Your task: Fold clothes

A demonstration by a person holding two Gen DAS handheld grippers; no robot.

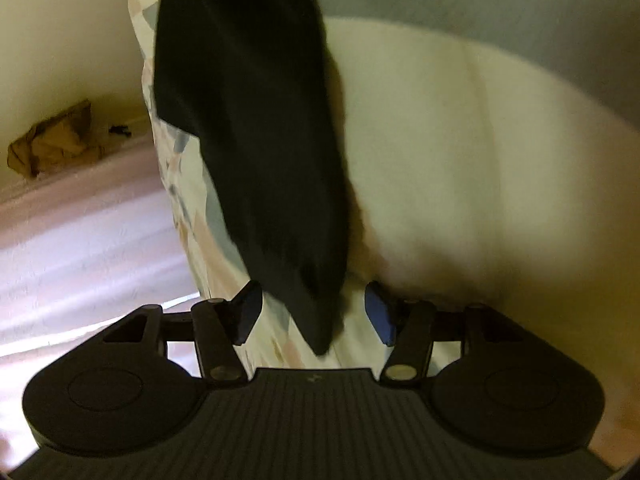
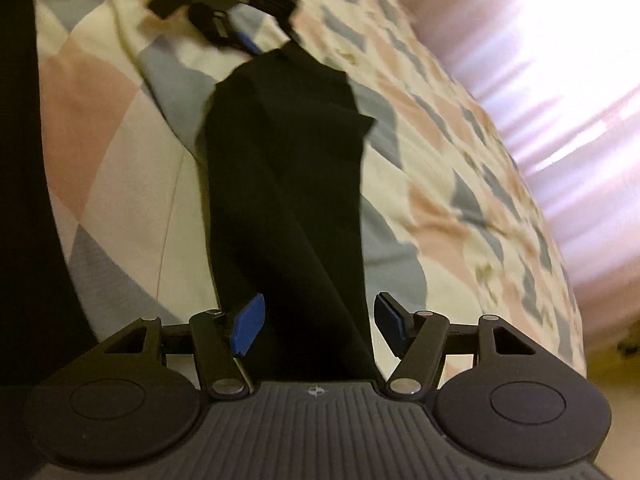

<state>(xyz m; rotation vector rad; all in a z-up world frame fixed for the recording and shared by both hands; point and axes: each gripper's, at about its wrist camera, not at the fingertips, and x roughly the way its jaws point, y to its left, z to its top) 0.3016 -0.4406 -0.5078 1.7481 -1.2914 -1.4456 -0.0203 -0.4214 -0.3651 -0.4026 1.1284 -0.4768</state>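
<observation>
A long black garment [image 1: 248, 120] lies on a patchwork quilt [image 1: 192, 208]. Its narrow end [image 1: 320, 332] comes to a point between the fingers of my left gripper [image 1: 316, 316], which is open; the blue pads [image 1: 250, 312] stand wide apart, clear of the cloth. In the right wrist view the same black garment [image 2: 288, 200] runs lengthwise through my right gripper [image 2: 316, 324], also open, with its blue pads [image 2: 248, 324] on either side of the cloth. At the cloth's far end I see the left gripper [image 2: 212, 12] just above it.
The quilt [image 2: 440, 160] has cream, pink and grey-blue patches. A plain cream cover [image 1: 460, 160] lies to its right. A pinkish sunlit floor [image 1: 80, 240] runs beside the bed, with a crumpled brown paper bag [image 1: 52, 144] at the wall. More black fabric [image 2: 24, 200] fills the left edge.
</observation>
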